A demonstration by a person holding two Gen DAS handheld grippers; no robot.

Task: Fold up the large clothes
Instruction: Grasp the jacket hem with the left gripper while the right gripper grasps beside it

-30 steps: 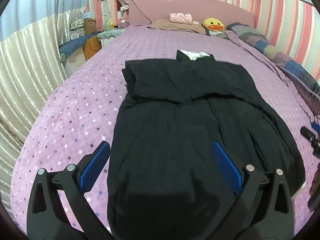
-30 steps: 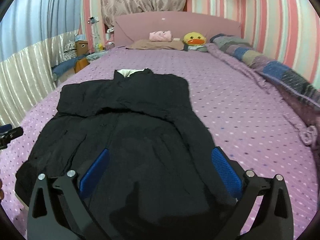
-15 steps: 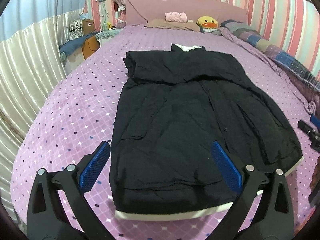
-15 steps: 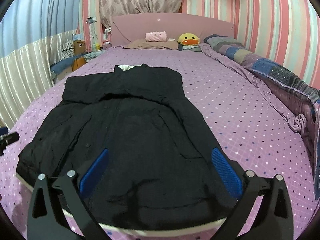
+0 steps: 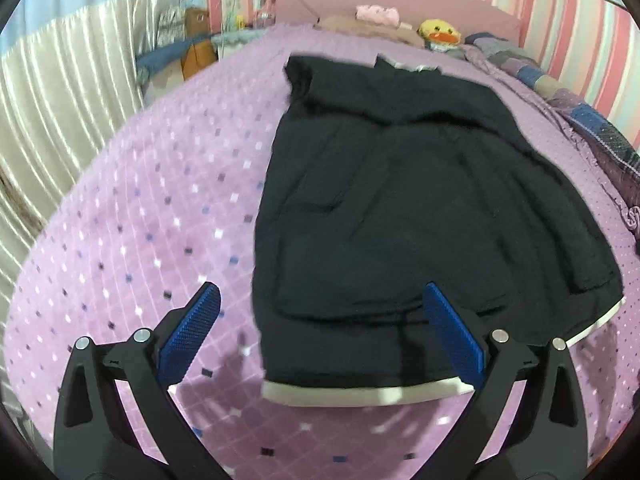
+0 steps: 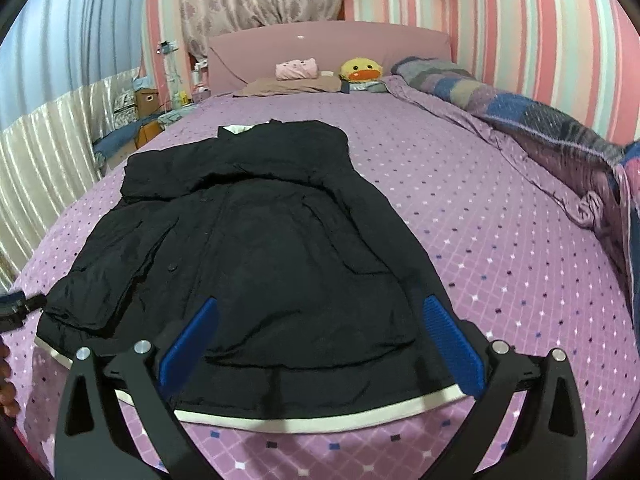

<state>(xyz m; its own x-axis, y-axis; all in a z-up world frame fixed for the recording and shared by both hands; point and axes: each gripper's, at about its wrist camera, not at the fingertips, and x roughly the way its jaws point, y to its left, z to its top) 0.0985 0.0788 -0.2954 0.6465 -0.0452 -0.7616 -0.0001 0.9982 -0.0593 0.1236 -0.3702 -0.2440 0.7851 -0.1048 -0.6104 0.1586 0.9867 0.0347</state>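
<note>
Black coat (image 6: 256, 248): one large item, lying flat on my purple dotted bedspread (image 6: 500, 240), collar toward the headboard (image 6: 320, 46), white-trimmed hem (image 6: 304, 424) nearest me. Both sleeves appear already folded across the chest, so I judge the side folds done; the lengthwise fold, hem toward collar, is left. Quilt (image 6: 520, 120): bunched along the far right edge. Pillow items: a pink cushion (image 6: 297, 69) and a yellow duck toy (image 6: 362, 70), well apart from the coat. Left gripper (image 5: 320, 330): fingers spread wide, holding nothing, over the hem's left corner. Right gripper (image 6: 318, 334): likewise spread and empty, above the hem.
</note>
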